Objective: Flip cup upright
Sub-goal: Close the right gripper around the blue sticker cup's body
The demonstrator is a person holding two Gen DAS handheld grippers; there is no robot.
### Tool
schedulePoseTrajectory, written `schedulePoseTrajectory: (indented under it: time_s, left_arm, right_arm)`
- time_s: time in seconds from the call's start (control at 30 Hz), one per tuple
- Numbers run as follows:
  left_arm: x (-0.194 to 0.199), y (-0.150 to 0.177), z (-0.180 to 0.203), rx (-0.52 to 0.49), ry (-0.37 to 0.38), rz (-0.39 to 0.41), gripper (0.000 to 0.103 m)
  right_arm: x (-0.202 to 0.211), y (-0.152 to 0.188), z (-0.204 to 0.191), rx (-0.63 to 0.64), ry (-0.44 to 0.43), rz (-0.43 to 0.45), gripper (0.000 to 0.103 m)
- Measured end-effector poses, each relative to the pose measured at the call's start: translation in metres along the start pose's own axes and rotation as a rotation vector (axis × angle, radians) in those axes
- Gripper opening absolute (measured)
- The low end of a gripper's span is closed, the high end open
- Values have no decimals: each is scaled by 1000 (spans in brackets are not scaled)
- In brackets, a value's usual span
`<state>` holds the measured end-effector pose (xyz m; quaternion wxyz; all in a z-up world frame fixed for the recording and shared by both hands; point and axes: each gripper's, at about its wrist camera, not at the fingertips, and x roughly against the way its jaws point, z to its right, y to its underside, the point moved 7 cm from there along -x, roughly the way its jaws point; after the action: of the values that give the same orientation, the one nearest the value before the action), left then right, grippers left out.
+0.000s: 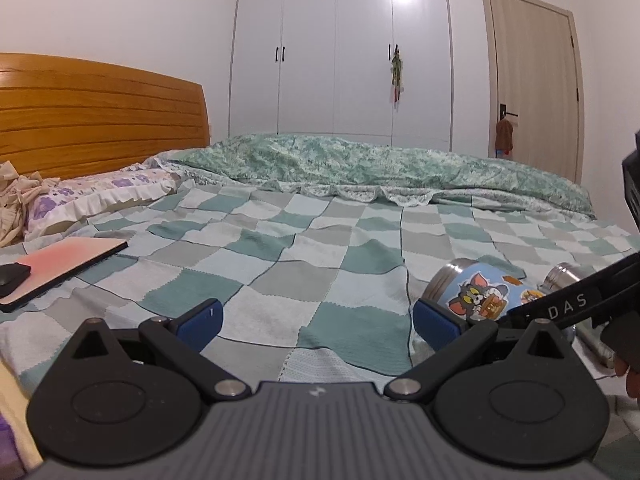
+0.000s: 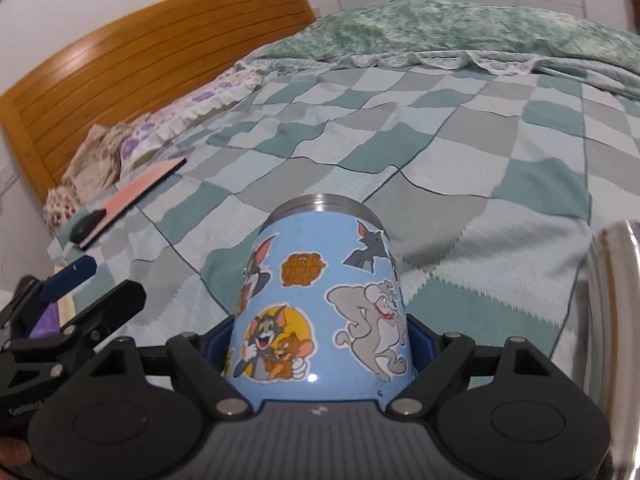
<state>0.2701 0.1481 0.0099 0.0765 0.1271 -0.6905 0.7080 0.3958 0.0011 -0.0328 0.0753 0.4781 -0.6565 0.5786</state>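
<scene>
One light-blue, cartoon-stickered steel cup [image 2: 320, 300] lies on its side on the checked green bedspread [image 2: 460, 152], long axis along the right claw [image 2: 320, 344], steel rim pointing away toward the bed's far side. That claw is clamped on its body. The left claw [image 1: 316, 322] hovers spread wide, beside the cup.

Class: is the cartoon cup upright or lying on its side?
On its side. The cup lies lengthwise on the checked blanket, the right claw closed around it.

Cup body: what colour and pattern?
Light blue cup with cartoon cat, mouse and dog stickers, steel rim; clearest in right wrist view.
</scene>
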Motion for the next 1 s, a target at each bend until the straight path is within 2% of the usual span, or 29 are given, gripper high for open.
schedulePoseTrajectory:
  time_s: [0.23,0.5,0.7,1.0]
  left_arm:
    - [34,-3,-1,27,17,10,103]
    - [76,1,10,44,72,-8,103]
    - [101,16,20,25,84,-44,103]
    - [130,31,23,32,61,-70,103]
  right_arm:
    - [46,18,-12,-87,39,78,83]
    - [100,69,-17,-237,135,139,83]
    - [115,107,-16,-332,168,145,83]
    - [114,135,-10,-395,268,172,83]
